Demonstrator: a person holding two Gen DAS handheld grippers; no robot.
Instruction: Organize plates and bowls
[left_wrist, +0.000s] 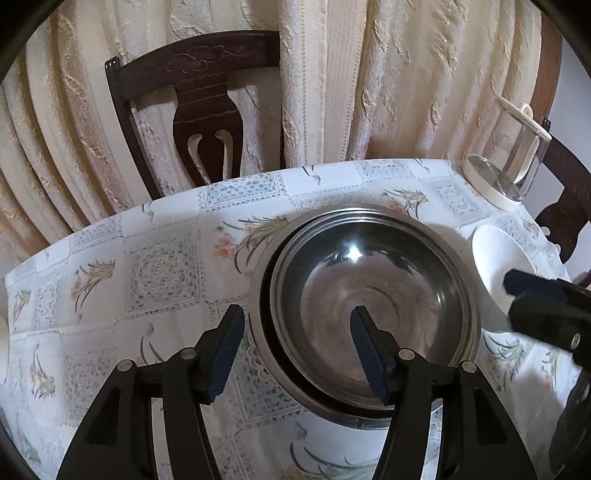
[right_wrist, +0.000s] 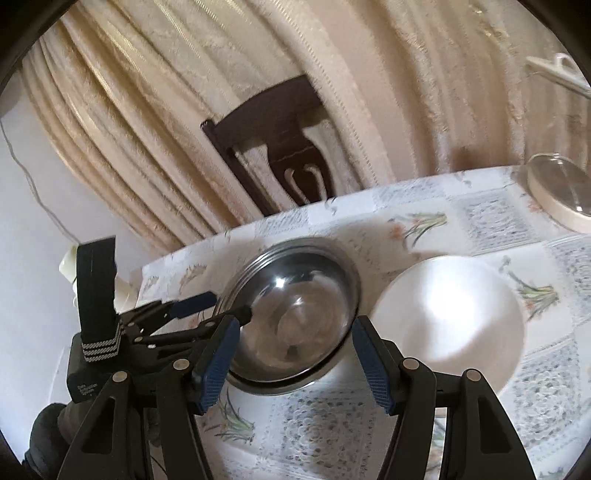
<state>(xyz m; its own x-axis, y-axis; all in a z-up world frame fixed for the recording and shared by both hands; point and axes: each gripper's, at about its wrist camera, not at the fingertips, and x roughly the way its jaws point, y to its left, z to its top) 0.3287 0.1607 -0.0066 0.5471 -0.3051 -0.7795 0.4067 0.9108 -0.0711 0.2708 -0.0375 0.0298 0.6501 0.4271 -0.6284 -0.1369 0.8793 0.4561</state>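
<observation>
A desk covered in a white lace-and-flower patterned cloth carries the work. Nearest, the left gripper stands open, one finger outside and one inside the nested round stainless-steel bowls; the right gripper is likewise open above their near rim, gripping nothing. Just beside the steel bowls sits a white round bowl, then a glass-lidded cream container, a dark carved wooden chair and cream curtains.

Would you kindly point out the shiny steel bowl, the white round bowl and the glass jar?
Shiny steel bowl (left_wrist: 369, 295): left wrist view, inner base.
White round bowl (right_wrist: 447, 317): right wrist view, inside surface.
Glass jar (left_wrist: 524, 155): left wrist view, clear wall.
</observation>
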